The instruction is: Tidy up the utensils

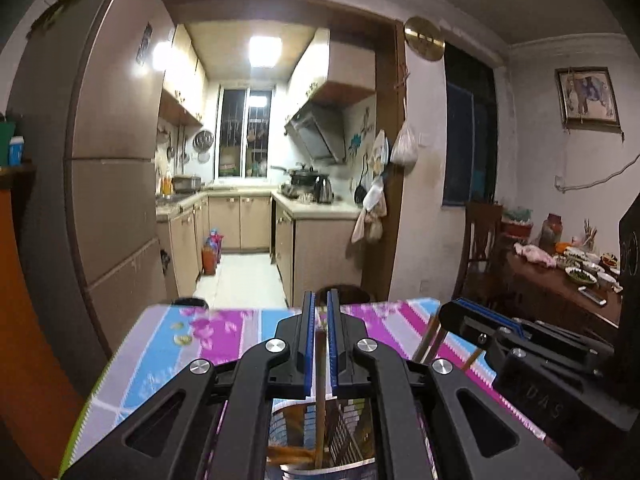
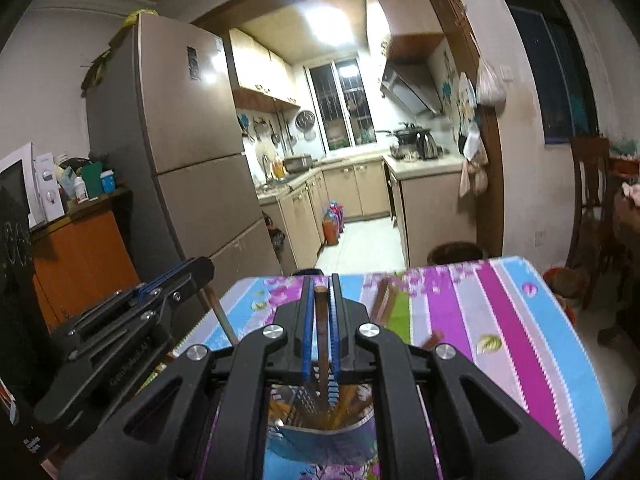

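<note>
My left gripper (image 1: pixel 320 300) is shut on a thin wooden chopstick (image 1: pixel 320 408) that stands upright, its lower end inside a shiny perforated metal utensil holder (image 1: pixel 352 432) below the jaws. My right gripper (image 2: pixel 321 280) is shut on a darker wooden chopstick (image 2: pixel 321 320), also upright over the same metal holder (image 2: pixel 320 436), which holds several wooden sticks. Each gripper shows in the other's view: the right one (image 1: pixel 460 308) at the right, the left one (image 2: pixel 200 268) at the left with its chopstick (image 2: pixel 222 316) hanging below.
The holder stands on a table with a striped floral cloth (image 2: pixel 500 340). More chopsticks lie on the cloth (image 2: pixel 384 300). A fridge (image 2: pixel 180 152) and an orange cabinet (image 2: pixel 80 256) are at the left, a dining table with dishes (image 1: pixel 568 280) at the right, the kitchen ahead.
</note>
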Available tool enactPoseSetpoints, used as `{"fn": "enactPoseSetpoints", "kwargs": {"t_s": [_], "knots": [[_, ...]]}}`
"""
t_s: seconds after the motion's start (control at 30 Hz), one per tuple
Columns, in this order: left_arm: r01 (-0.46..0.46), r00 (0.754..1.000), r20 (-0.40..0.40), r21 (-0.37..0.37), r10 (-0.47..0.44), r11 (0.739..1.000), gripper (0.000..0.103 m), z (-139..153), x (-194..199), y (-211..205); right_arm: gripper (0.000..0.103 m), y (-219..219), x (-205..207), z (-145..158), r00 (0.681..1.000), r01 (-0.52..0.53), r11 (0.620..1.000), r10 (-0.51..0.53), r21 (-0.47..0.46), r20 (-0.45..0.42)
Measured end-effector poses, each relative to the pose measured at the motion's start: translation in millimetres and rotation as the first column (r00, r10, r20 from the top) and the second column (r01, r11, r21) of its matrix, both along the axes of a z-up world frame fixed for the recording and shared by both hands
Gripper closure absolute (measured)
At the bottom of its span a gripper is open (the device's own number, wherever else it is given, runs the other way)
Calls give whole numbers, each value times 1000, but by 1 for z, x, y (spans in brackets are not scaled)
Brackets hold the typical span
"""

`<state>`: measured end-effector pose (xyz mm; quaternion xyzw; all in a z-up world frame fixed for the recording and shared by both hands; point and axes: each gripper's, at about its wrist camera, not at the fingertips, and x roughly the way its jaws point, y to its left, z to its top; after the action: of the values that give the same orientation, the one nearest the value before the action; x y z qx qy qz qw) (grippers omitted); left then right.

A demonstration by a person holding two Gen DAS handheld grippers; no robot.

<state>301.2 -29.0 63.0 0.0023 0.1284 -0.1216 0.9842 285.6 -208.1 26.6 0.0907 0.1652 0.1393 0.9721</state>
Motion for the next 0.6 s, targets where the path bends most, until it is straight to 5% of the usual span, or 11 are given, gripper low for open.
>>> {"fn": "enactPoseSetpoints", "kwargs": {"t_s": [0.07, 0.13, 0.33, 0.4, 0.43, 0.47, 0.5, 0.53, 0.6], "knots": [[-6, 1000, -9, 16, 6, 1000, 95, -8, -3, 0, 92, -3, -3, -5, 1000, 18, 1000, -18, -4, -10], [-13, 1000, 12, 28, 13, 1000, 95, -7, -13, 3, 65, -12, -12, -2, 999, 36, 999, -36, 6, 15], [-69, 989, 132, -5, 69, 998, 87, 28, -59, 30, 63, -50, -52, 25, 988, 98, 995, -99, 20, 122], [-117, 977, 181, 10, 113, 993, 58, 39, -85, 39, 61, -63, -73, 33, 979, 118, 993, -118, 7, 169], [-154, 965, 219, 29, 144, 988, 50, 43, -107, 45, 50, -70, -92, 36, 972, 131, 991, -129, 3, 198], [-174, 957, 244, 41, 159, 984, 30, 45, -123, 48, 42, -76, -112, 39, 962, 152, 988, -148, 2, 228], [-196, 947, 269, 56, 174, 979, 17, 44, -142, 50, 23, -79, -125, 40, 956, 166, 986, -161, 1, 245], [-213, 940, 286, 69, 185, 975, 11, 41, -160, 52, 6, -83, -147, 39, 947, 181, 983, -175, 2, 270], [-217, 943, 280, 103, 181, 971, 4, 30, -195, 51, 5, -87, -179, 33, 936, 188, 982, -182, 9, 301]]}}
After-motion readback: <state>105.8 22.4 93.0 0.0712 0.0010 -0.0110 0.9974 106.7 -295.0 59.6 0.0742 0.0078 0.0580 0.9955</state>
